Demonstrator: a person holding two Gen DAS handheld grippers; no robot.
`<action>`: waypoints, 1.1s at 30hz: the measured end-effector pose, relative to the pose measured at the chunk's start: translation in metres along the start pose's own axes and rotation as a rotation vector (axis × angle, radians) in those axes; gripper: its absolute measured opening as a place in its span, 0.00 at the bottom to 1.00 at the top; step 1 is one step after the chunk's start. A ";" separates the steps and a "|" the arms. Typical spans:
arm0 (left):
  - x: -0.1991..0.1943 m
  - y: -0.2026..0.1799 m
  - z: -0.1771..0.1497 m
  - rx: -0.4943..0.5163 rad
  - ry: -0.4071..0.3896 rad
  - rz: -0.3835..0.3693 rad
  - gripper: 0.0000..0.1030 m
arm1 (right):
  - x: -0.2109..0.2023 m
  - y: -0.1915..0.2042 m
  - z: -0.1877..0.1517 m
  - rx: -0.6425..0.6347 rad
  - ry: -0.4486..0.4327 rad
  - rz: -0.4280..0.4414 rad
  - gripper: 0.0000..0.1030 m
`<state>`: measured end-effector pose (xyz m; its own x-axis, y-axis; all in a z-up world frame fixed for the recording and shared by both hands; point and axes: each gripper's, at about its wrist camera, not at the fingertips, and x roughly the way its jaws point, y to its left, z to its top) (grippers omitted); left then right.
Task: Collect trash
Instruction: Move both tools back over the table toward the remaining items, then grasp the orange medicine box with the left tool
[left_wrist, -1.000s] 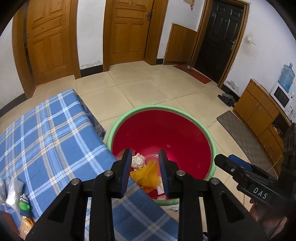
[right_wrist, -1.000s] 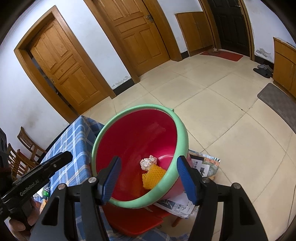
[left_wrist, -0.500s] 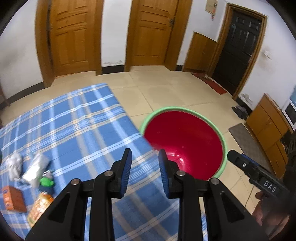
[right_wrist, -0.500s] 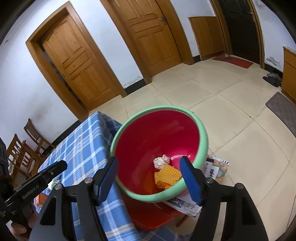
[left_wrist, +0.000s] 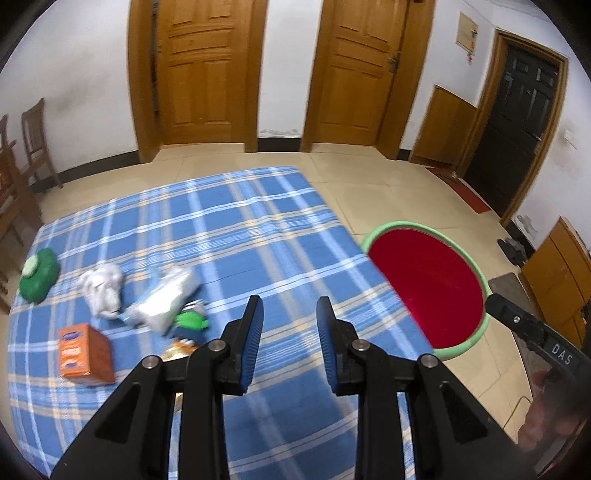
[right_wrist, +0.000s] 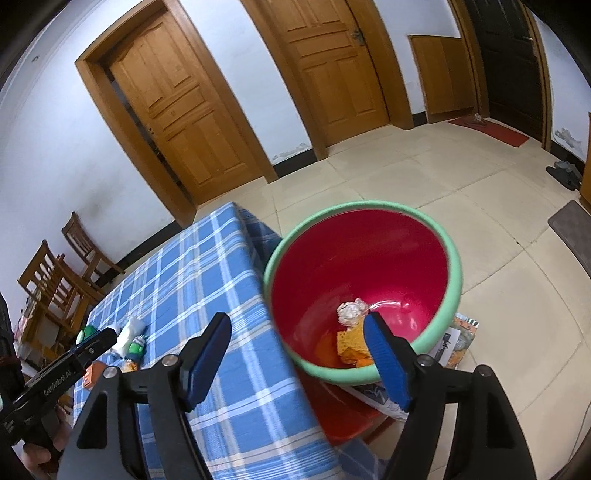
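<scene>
A red basin with a green rim stands off the table's right edge; it also shows in the right wrist view, holding a crumpled foil ball and a yellow foam net. My left gripper is open and empty above the blue plaid tablecloth. To its left lie an orange box, a silver wrapper, a crumpled white wad, a small green item and a green round object. My right gripper is open and empty, straddling the basin's near rim.
Wooden chairs stand past the table's far end. Papers and a red stool lie under the basin. Wooden doors line the back wall. A cabinet and floor mat are to the right.
My left gripper has swung left from over the basin to over the table; the trash pile has come into view. The yellow net it was over now lies in the basin. My right gripper shifted slightly.
</scene>
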<state>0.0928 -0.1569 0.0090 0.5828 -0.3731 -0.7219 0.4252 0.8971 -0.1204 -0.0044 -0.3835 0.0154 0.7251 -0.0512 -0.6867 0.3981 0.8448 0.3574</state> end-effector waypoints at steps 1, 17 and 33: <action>-0.002 0.007 -0.002 -0.013 -0.001 0.012 0.28 | 0.001 0.003 -0.001 -0.004 0.004 0.004 0.74; -0.026 0.096 -0.024 -0.184 -0.019 0.153 0.29 | 0.020 0.057 -0.026 -0.088 0.082 0.054 0.75; -0.017 0.162 -0.046 -0.320 0.018 0.272 0.44 | 0.036 0.084 -0.039 -0.144 0.142 0.059 0.75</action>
<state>0.1197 0.0059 -0.0293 0.6306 -0.1112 -0.7681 0.0194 0.9916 -0.1276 0.0332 -0.2938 -0.0038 0.6540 0.0675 -0.7535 0.2659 0.9120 0.3125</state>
